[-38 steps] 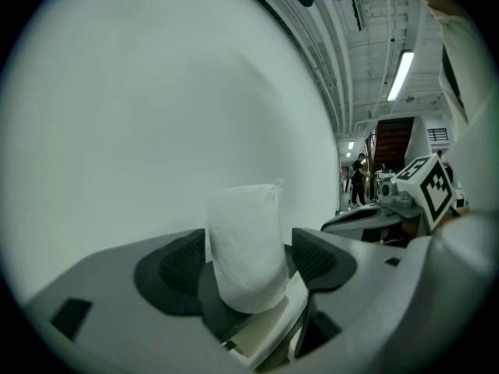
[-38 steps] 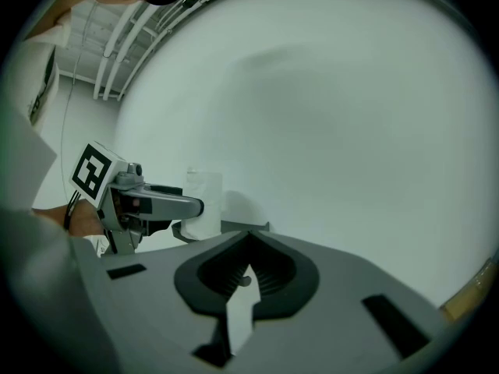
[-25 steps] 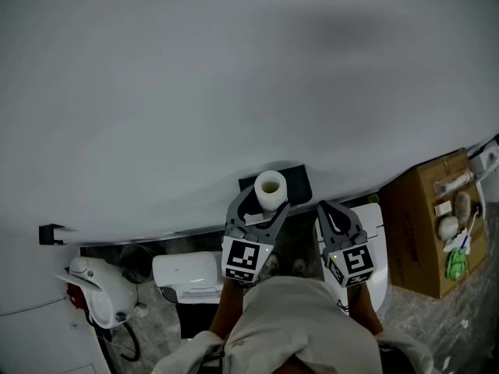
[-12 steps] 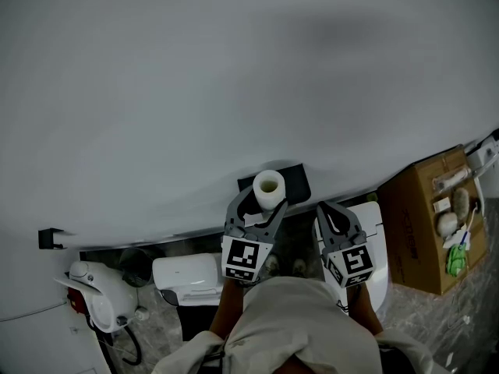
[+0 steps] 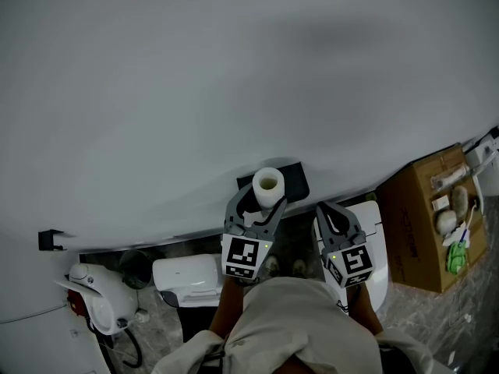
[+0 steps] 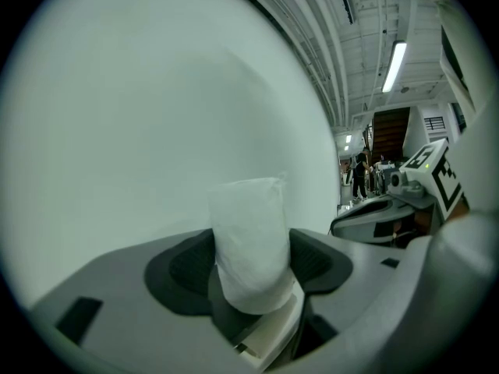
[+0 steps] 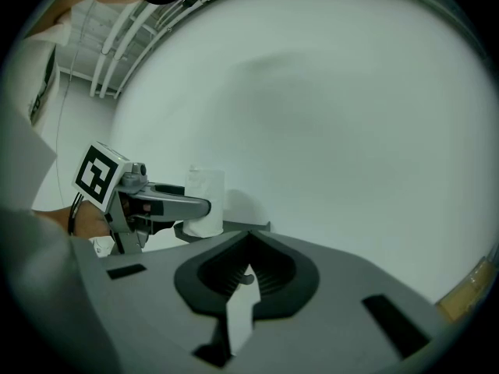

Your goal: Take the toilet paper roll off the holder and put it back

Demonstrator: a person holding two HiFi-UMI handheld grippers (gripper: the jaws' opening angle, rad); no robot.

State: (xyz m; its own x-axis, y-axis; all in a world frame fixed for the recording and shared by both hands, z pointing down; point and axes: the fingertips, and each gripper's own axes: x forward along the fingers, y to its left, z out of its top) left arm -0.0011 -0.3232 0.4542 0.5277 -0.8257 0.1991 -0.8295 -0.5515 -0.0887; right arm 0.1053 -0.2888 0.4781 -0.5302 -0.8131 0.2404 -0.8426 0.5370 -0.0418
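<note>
The left tool [image 5: 260, 206], its jaws having just been closing, clamps the upright toilet paper roll [image 5: 268, 186] on the black holder [image 5: 297, 182], while the right tool [image 5: 330, 213] hangs beside it, jaws together.

1. The left gripper [image 5: 260, 207] points away from the body, close to level. Its jaws have just been closing, and their pads now press both sides of the toilet paper roll [image 6: 249, 244].
2. The right gripper [image 5: 327, 215] is held just to the right of it, also near level, with its jaws together and nothing between them.
3. The left forearm [image 5: 224, 312] and right forearm [image 5: 365, 312] reach forward side by side.
</note>
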